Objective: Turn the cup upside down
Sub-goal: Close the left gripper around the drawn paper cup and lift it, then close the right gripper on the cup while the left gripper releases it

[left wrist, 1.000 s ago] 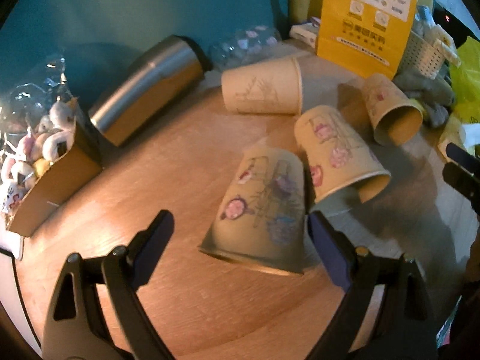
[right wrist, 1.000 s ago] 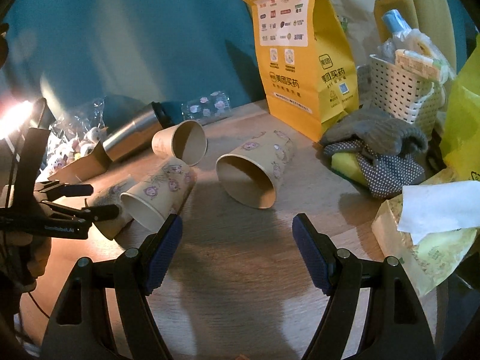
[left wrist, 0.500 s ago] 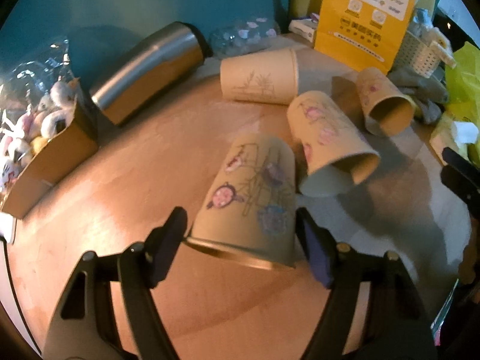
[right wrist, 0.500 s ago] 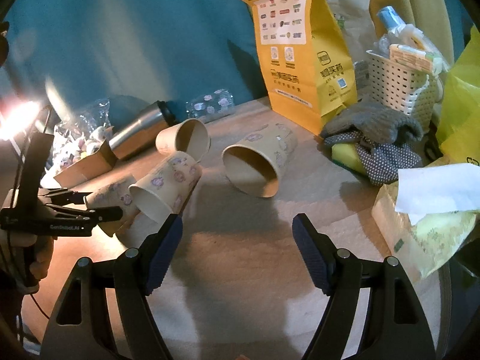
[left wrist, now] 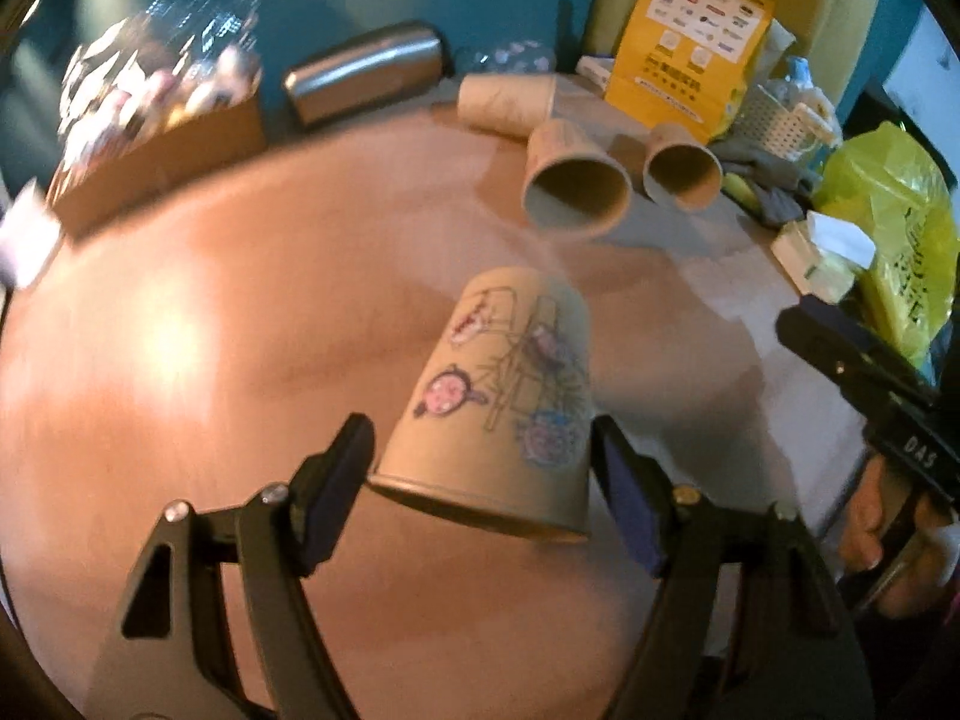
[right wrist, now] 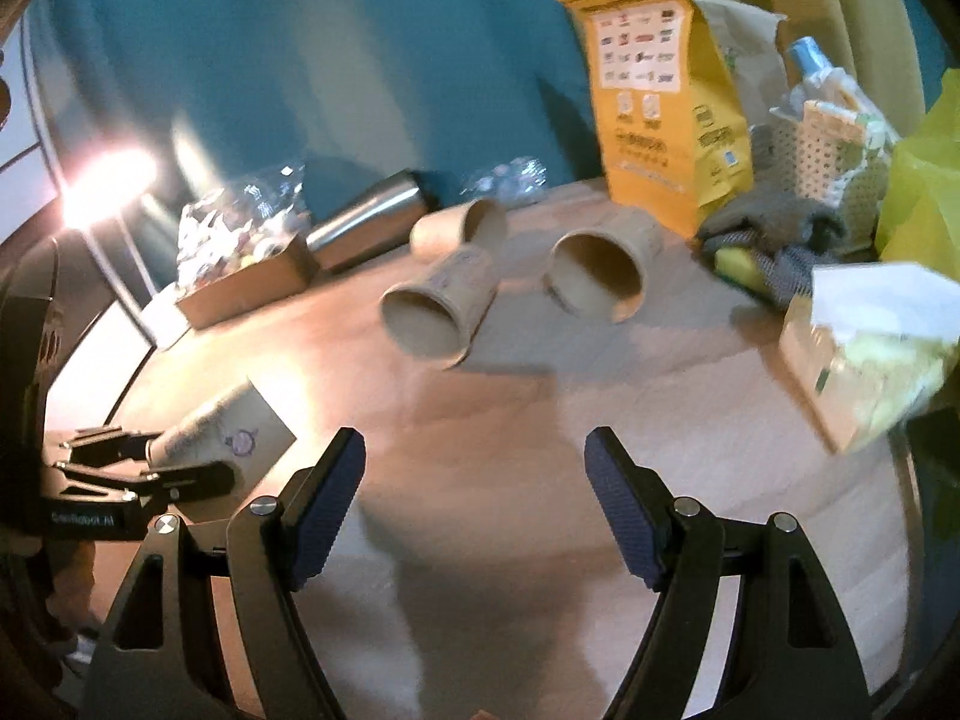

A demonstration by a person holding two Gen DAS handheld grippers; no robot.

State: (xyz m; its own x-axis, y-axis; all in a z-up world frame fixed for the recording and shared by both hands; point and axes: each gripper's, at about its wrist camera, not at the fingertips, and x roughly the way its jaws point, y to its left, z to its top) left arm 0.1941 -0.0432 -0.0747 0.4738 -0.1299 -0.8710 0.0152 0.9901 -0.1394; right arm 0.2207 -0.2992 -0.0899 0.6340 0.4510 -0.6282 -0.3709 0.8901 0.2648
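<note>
My left gripper (left wrist: 483,474) is shut on a tan paper cup (left wrist: 504,396) printed with cartoon figures. It holds the cup near its rim, above the round wooden table (left wrist: 210,330), with the rim toward the camera and the base pointing away. The same cup (right wrist: 222,429) and the left gripper (right wrist: 138,468) show at the left edge of the right wrist view. My right gripper (right wrist: 474,486) is open and empty over the table's front part. Three more paper cups lie on their sides farther back: one (left wrist: 573,180), another (left wrist: 681,171) and a third (left wrist: 507,97).
A steel flask (left wrist: 366,75) lies at the back. A cardboard box of wrapped sweets (left wrist: 162,114) stands at back left. A yellow paper bag (left wrist: 690,42), a white basket (left wrist: 780,117), grey cloths (right wrist: 774,228), a tissue pack (right wrist: 864,336) and a yellow plastic bag (left wrist: 888,228) crowd the right side.
My left gripper closed on the printed cup, lifted it and drew it back from the other cups. The right gripper stayed open and shifted slightly.
</note>
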